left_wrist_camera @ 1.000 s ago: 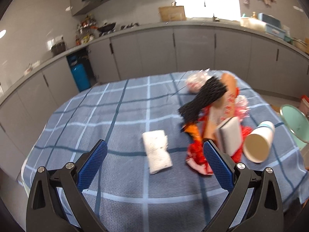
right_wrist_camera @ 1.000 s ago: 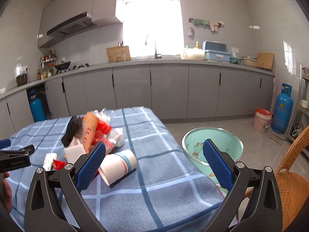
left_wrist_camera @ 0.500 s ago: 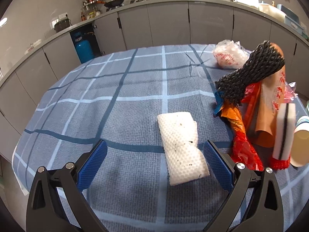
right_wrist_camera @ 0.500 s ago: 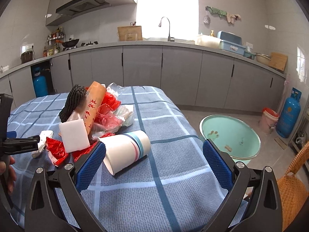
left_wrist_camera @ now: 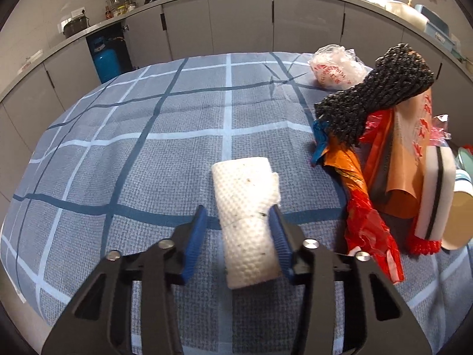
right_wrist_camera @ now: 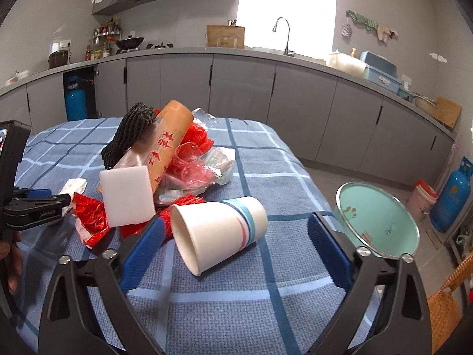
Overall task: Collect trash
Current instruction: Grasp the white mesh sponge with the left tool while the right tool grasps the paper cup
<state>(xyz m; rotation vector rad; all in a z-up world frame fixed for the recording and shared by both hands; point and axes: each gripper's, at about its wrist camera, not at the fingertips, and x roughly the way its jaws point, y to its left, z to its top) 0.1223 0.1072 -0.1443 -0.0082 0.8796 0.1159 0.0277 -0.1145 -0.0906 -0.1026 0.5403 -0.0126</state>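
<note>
Two grippers at work, nothing collected yet as far as the views show; every piece of trash lies on the checked tablecloth.

Nearest, left wrist view: left gripper straddles a folded white paper towel, speckled with dirt. Jaws closing. The right pad looks to be touching the towel's edge; the left pad stands just clear of it. Towel flat on the cloth, not lifted. Judged: grasp in progress, not complete.

Nearest, right wrist view: right gripper frames a paper cup lying on its side, mouth toward 7 o'clock. Jaws closing from wide; both pads apart from the cup. No grip.

Middle, at 10 to 11 o'clock from the cup: the pile. White sponge block, red plastic wrappers, tan printed tube, black foam netting, clear crumpled plastic. All untouched.

Farther, at 3 o'clock off the table edge: a pale green basin, apparently the likely drop point. A few specks inside; I cannot tell what they are.

Remaining, judged: finish both grasps, carry towel and cup off, then work through the pile. Early stage.
</note>
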